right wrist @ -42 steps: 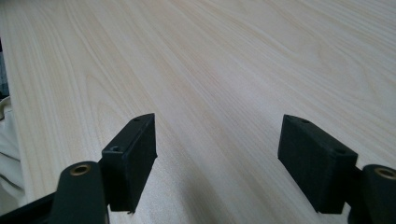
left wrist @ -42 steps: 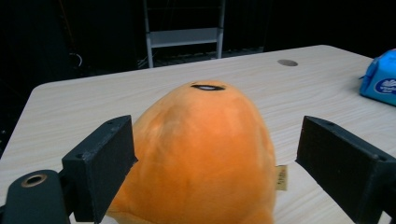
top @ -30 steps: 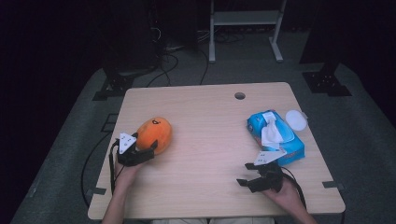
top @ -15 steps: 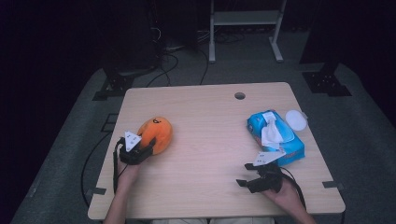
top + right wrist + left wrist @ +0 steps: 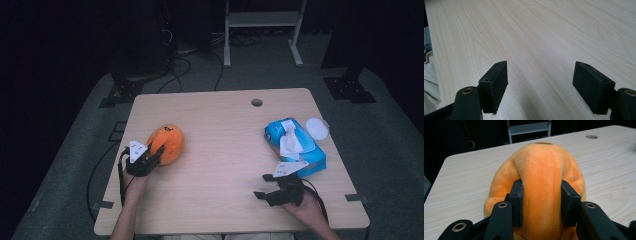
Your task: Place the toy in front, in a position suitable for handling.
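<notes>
With the left gripper (image 5: 541, 203) just clenched on the plush (image 5: 541, 175) and the right gripper (image 5: 540, 86) released, we judged a slow, straight lift safest.

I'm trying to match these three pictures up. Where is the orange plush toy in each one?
High view: the plush toy lies at the table's left side, with the left gripper at its near end.
Left gripper view: it sits in the middle, squeezed between the two black jaws, which have just been closing on it.
Right gripper view: open jaws over bare wood, no toy.
Shared landmark: the pale wooden table, also seen at and.
</notes>
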